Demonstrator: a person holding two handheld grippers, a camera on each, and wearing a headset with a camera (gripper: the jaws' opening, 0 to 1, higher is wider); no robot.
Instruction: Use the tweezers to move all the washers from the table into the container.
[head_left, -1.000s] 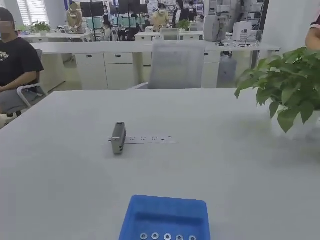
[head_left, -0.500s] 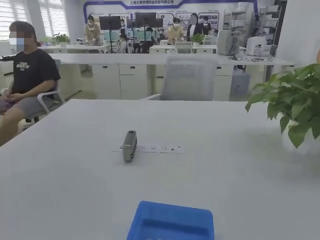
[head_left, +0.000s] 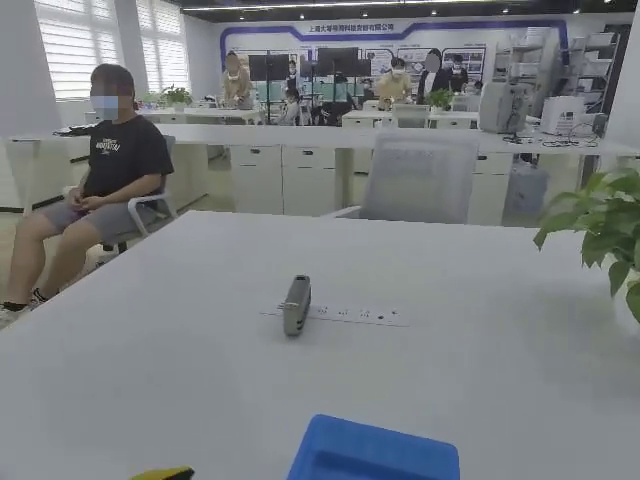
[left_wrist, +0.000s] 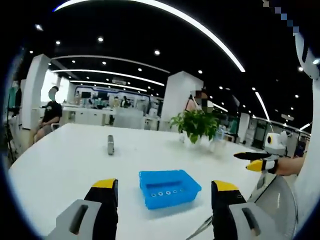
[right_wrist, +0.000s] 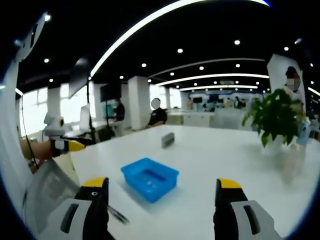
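Row of washers (left_wrist: 167, 193) inside blue container (left_wrist: 172, 203)

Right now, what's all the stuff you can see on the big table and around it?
table: one, white, under everything
container: one, blue, near table edge
washers: about five, silvery, row inside container
small device: one, grey, mid-table
plant: one, green, table's right side
office chair: one, grey, behind table
seated person: one, black shirt, far left
left hand-held gripper: one, grey, yellow tips, open
right hand-held gripper: one, grey, yellow tips, open
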